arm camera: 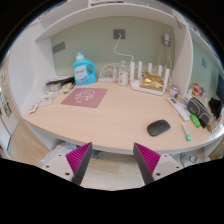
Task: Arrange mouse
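Hovering gripper (113, 158): held above the near edge of a pale wooden desk (110, 122), its two fingers with magenta pads (79, 156) spread wide, nothing between them.
Mouse (158, 127): a dark, rounded mouse lying flat on the desk, ahead of the fingers and off to the right of the right finger, well apart from both.
Pink mat (84, 96): a rectangular mat resting on the desk, beyond the left finger.
Blue bottle (84, 69): a detergent-style bottle standing upright at the back of the desk, beyond the mat.
Green pen (187, 134): lying on the desk, to the right of the mouse.
Back wall: small items too indistinct to name.
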{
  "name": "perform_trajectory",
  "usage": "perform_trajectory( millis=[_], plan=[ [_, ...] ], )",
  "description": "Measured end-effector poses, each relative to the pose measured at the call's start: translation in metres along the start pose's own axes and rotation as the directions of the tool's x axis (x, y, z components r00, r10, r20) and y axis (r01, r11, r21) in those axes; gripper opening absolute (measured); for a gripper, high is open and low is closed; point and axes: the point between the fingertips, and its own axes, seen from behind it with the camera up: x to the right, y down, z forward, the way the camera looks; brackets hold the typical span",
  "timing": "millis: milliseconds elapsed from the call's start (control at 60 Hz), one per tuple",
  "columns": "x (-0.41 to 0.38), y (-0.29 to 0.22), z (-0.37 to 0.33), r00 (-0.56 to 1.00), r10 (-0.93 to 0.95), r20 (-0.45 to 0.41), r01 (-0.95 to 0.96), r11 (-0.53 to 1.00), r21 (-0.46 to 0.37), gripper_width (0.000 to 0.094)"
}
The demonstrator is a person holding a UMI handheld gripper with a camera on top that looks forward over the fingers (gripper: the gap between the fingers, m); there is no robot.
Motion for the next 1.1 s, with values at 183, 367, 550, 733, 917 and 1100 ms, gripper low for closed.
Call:
perform_trajectory(
  millis=[183,367,550,733,917,1100],
  plan=[
    [0.088,0.016,0.024,0.994,0.051,-0.092,-0.048,0.998,0.041,0.0846],
    [0.139,0.008,0.068,0.987,0.1,-0.129,-0.092,0.993,0.067,0.0843],
    [0.162,-0.009,0.105,0.976,0.173,-0.132,-0.165,0.984,0.071,0.0844],
    [0.172,-0.035,0.133,0.966,0.213,-0.148,-0.2,0.975,0.095,0.0846],
    [0.173,-0.053,0.16,0.968,0.168,-0.189,-0.153,0.984,0.09,0.0761],
    [0.175,-0.057,0.17,0.96,0.14,-0.241,-0.121,0.989,0.09,0.0466]
  ],
)
